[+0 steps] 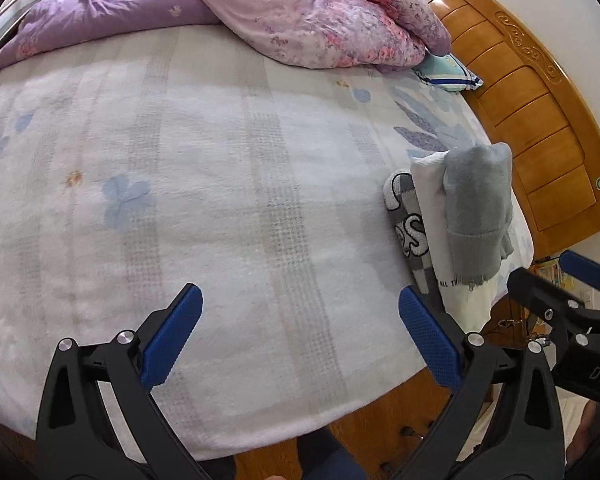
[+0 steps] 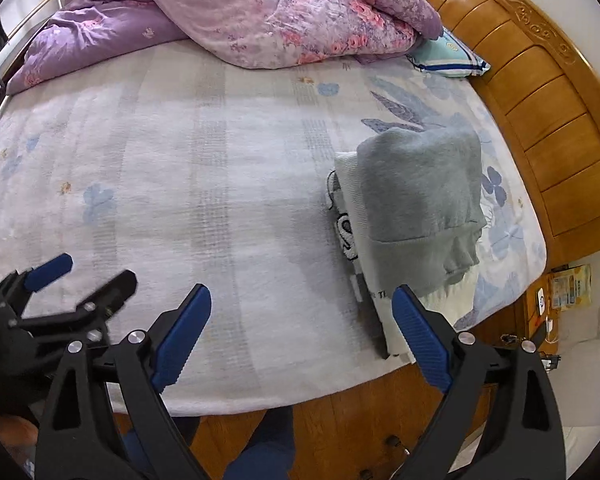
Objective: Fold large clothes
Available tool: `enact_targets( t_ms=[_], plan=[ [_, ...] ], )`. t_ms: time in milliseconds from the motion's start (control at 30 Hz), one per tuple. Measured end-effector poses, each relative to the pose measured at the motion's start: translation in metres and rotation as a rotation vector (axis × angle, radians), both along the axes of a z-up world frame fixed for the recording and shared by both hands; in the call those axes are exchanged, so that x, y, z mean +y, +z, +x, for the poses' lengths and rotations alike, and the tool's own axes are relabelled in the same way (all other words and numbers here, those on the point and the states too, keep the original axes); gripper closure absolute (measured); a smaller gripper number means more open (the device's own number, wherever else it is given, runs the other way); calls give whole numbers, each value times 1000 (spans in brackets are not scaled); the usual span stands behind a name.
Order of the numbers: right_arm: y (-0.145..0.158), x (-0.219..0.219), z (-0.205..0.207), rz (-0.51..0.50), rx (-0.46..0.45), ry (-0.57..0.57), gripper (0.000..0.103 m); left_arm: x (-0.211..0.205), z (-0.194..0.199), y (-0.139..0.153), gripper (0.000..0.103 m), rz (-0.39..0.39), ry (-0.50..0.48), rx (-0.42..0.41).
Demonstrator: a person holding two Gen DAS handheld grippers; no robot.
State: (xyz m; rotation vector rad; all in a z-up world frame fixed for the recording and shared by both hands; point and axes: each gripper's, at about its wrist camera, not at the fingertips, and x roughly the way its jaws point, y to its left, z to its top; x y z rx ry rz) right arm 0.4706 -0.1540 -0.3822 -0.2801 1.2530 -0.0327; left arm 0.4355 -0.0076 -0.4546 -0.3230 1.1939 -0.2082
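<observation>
Both our grippers, left gripper and right gripper, hover with jaws spread wide and holding nothing, above the near edge of the bed. Just beside the headboard, the stack of folded clothes lies at the bed's right corner, grey sweater on top. We judge its long axis runs from us toward the headboard, hem nearest. Next, we should square the stack gently, pressing edges rather than dragging layers.

Left gripper spread wide, holding nothing; right gripper likewise.
</observation>
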Motion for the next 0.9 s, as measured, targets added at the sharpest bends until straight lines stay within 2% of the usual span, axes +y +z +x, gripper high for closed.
enact_targets(
  t_ms=[100,233,400,733,900],
  plan=[
    [8,14,-13,-30,-30,25,14,6,-13,10,4,20,25,-20],
    [13,19,-30,-23,-51,15,14,15,-28,15,4,0,56,-30],
    [17,21,-52,-27,-80,17,14,16,-48,21,4,14,58,-69],
    [22,39,-106,-22,-194,70,14,36,-99,28,4,10,115,-202],
    [19,50,-139,-63,-249,90,14,46,-133,21,4,-4,143,-259]
  ],
)
